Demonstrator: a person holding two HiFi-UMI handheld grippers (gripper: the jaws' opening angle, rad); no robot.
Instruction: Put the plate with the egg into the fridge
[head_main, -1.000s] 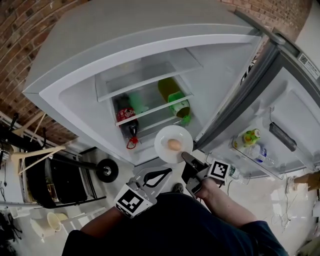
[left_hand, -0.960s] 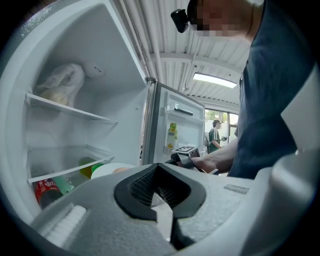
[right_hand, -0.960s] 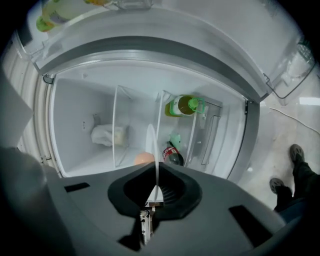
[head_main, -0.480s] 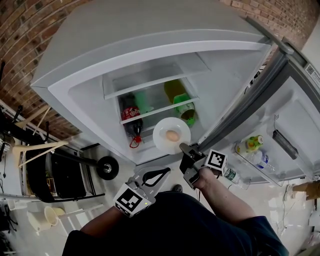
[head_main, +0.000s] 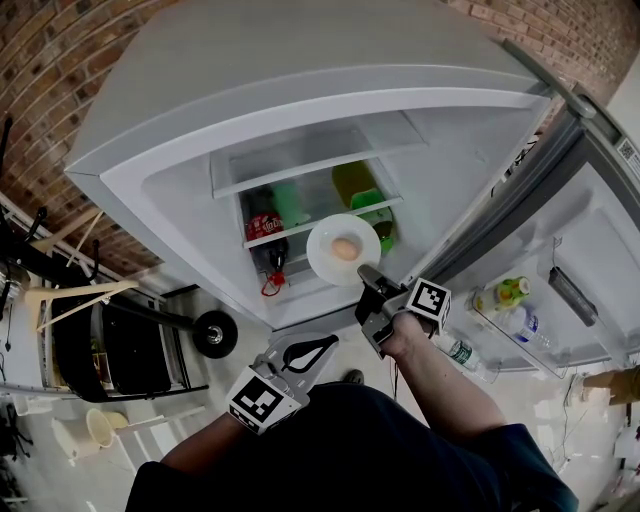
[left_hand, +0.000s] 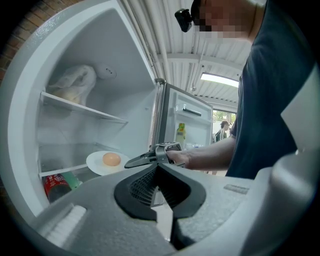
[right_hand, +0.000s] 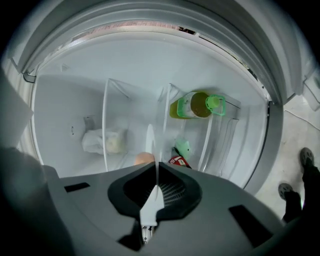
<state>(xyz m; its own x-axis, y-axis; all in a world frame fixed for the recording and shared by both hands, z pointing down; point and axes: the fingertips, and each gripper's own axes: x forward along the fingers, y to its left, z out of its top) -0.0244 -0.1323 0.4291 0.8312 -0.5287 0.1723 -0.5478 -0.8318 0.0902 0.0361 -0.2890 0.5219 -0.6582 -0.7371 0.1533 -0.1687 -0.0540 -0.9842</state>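
A white plate (head_main: 325, 262) with a brown egg (head_main: 344, 248) on it hangs level at the mouth of the open fridge (head_main: 300, 90), in front of the middle glass shelf (head_main: 300, 226). My right gripper (head_main: 363, 274) is shut on the plate's near rim. In the right gripper view the plate (right_hand: 150, 142) shows edge-on between the jaws, with the egg (right_hand: 144, 158) just beyond them. My left gripper (head_main: 322, 346) hangs low near the person's body, shut and holding nothing. The left gripper view also shows the plate (left_hand: 95, 165) and egg (left_hand: 111, 159) by the shelf.
A red-labelled cola bottle (head_main: 262, 232) and a green-capped oil bottle (head_main: 372, 212) sit inside. A white bag (right_hand: 105, 140) lies on an upper shelf. The open door (head_main: 590, 230) at right holds bottles (head_main: 505, 293). A dark cart (head_main: 110, 360) stands at left.
My right gripper has carried the plate and egg up the picture, closer into the fridge opening. The left gripper has stayed about where it was.
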